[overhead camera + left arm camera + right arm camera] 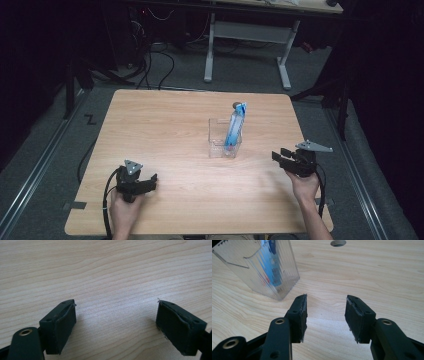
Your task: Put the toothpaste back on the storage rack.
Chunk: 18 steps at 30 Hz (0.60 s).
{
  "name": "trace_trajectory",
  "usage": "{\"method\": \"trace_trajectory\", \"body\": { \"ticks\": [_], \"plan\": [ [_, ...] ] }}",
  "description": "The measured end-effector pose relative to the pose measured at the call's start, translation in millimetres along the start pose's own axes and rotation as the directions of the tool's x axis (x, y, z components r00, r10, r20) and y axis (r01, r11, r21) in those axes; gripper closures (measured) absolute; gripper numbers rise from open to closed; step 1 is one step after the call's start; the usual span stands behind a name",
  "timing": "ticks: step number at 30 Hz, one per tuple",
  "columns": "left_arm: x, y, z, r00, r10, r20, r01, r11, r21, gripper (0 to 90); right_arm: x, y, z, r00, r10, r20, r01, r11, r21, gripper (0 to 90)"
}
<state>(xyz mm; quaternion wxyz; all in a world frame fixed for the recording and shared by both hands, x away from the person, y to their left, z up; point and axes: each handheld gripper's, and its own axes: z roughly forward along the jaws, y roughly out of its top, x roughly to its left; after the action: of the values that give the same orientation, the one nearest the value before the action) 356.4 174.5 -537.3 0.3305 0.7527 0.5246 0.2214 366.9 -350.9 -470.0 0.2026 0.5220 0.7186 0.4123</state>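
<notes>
A clear plastic container point(224, 141) stood near the middle of the wooden counter point(170, 125), with a blue packet point(234, 127) upright inside it. The right tool point(282, 156) sat near the counter's right edge, jaws apart and empty, the container close ahead and to its left. The left tool point(150, 181) lay well apart near the front left, jaws wide over bare wood.

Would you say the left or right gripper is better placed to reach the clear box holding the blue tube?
Right: the right gripper is open, nearer the clear box, which shows beside its jaws.
</notes>
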Motion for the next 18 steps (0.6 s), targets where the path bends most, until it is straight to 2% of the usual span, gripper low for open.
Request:
{"method": "trace_trajectory", "body": {
  "ticks": [18],
  "plan": [
    [0.0, 0.0, 0.0, 1.0000, 0.000, 0.000, 0.000, 1.0000, 0.000, 16.7, 4.9, -16.1, 14.9, 1.0000, 0.004, -0.009, -0.004, 0.999, 0.048, 51.9]
  ]
}}
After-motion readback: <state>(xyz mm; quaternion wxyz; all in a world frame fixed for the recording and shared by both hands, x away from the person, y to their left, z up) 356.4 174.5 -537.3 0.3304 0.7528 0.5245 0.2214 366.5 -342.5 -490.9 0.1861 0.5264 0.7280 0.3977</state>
